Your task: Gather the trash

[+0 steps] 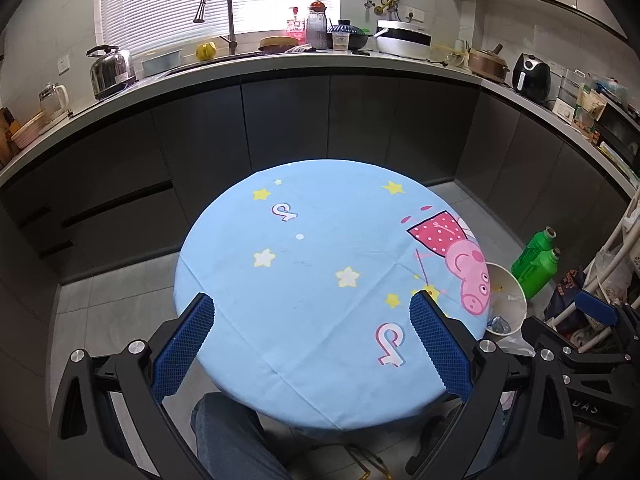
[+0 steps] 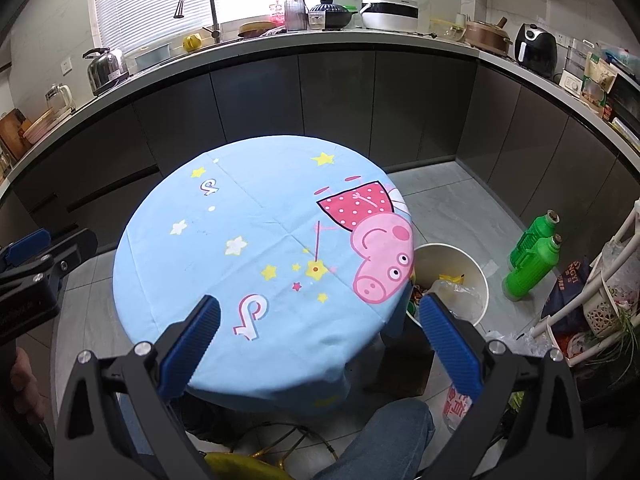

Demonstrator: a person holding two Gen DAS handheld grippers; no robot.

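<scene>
A round table (image 1: 320, 264) (image 2: 256, 240) under a light blue cartoon cloth fills the middle of both views, with nothing lying on it. A white waste bucket (image 2: 476, 276) (image 1: 508, 292) stands on the floor at the table's right edge and holds crumpled plastic and wrappers (image 2: 452, 288). My left gripper (image 1: 312, 312) hovers open over the near side of the table, empty. My right gripper (image 2: 320, 316) is open and empty over the table's near right part, with its right finger (image 2: 448, 344) close to the bucket.
Two green plastic bottles (image 2: 532, 256) (image 1: 536, 260) stand on the tiled floor right of the bucket. A white rack with bags (image 2: 600, 292) is at the far right. Dark cabinets and a crowded counter (image 1: 320, 60) run behind. A person's knees (image 1: 228, 436) sit below the table.
</scene>
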